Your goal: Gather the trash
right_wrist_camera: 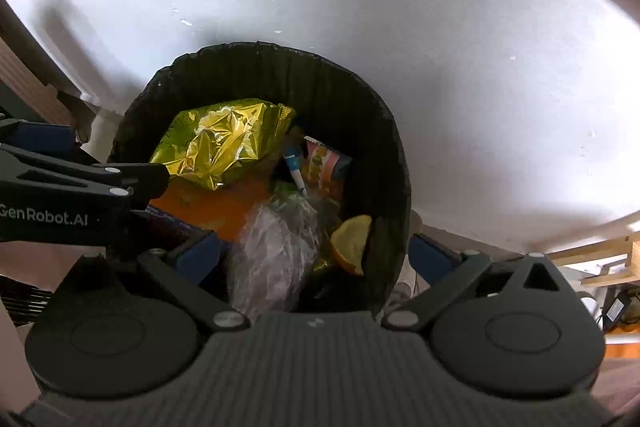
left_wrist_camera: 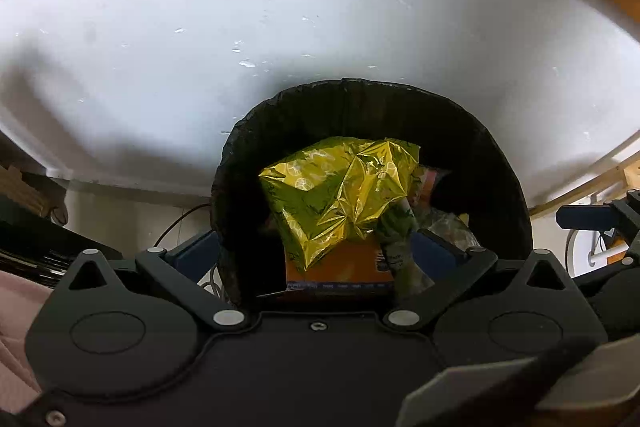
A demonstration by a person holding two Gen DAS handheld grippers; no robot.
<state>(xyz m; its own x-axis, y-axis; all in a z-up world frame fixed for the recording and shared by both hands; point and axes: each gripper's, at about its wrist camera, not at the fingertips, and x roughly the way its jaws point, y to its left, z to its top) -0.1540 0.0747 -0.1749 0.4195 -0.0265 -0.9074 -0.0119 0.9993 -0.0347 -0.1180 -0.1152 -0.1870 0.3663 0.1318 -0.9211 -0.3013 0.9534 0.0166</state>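
Left gripper (left_wrist_camera: 320, 247): jaws spread, empty, over bin (left_wrist_camera: 500, 163)
Right gripper (right_wrist_camera: 316, 247): also gaping, nothing held
Gold wrapper (right_wrist_camera: 224, 143): on top inside bin, looks dropped there

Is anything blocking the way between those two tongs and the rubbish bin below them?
Nothing visible does. Both tongs, left and right, stand open right over the black-lined bin, whose mouth is uncovered, with the gold foil bag and other rubbish already inside.

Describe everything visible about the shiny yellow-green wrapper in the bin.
The wrapper is crinkled metallic foil, gold to yellow-green, printed with citrus slices. It lies crumpled on top of the trash in the black-lined bin, toward its left side in the right wrist view, resting on an orange carton. Neither claw touches it.
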